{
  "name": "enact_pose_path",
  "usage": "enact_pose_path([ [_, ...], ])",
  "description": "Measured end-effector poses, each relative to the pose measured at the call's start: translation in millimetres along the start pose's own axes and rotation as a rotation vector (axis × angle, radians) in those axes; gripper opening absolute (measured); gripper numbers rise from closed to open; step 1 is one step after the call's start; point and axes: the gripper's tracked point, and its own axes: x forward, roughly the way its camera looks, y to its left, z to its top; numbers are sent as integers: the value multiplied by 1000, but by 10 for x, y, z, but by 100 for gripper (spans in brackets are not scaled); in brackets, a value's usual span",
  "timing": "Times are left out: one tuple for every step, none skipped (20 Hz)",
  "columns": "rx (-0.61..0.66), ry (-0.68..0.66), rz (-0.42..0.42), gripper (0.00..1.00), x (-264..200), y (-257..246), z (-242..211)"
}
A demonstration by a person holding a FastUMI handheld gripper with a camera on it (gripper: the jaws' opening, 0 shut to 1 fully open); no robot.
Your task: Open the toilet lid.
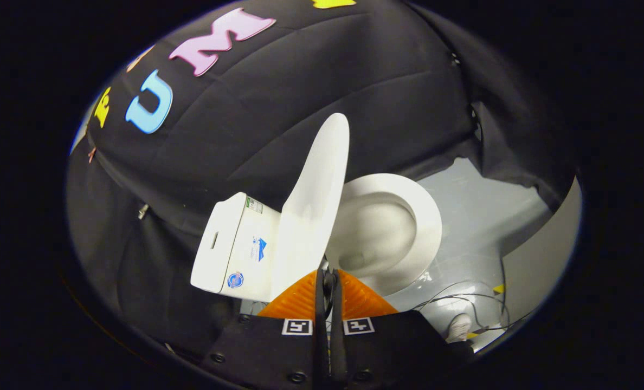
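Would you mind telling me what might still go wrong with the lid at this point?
The lid is raised but does not clearly rest against the tank, so it may drop back onto the seat. The hand-held gripper has its fingers closed together just below the lid's edge with nothing visibly between them, so a sudden pull-away could nudge it.

Gripper view rolled sideways, near the toilet point(322, 227), looking along closed fingers point(306, 298).

A grey floor point(479, 216) is seen beyond the fingers, spread under and beside the white fixture. Thin dark cables point(463, 298) are laid across it just off to one side of the fingers, and a yellow tape mark point(498, 288) is stuck near them.
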Motion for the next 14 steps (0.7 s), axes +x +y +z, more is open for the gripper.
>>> enact_pose_path([
  [-32, -2, -36, 7, -33, 94, 5],
  [-61, 0, -67, 7, -64, 184, 24],
  [-79, -2, -91, 7, -95, 300, 50],
  [-104, -2, -98, 7, -127, 429, 79],
  [-116, -5, -99, 7, -148, 556, 101],
  [-129, -8, -97, 7, -175, 688, 111],
  [-146, -15, -103, 7, -197, 814, 118],
  [-162, -24, -128, 8, -186, 940, 116],
  [-183, -34, -153, 8, -178, 1015, 115],
  [-214, -41, -178, 8, -181, 1115, 110],
  [-241, -53, -196, 8, -192, 1234, 114],
  [-267, -57, -212, 8, -198, 1360, 101],
  [-284, -66, -233, 9, -198, 1478, 103],
  [-305, -70, -261, 9, -185, 1585, 110],
])
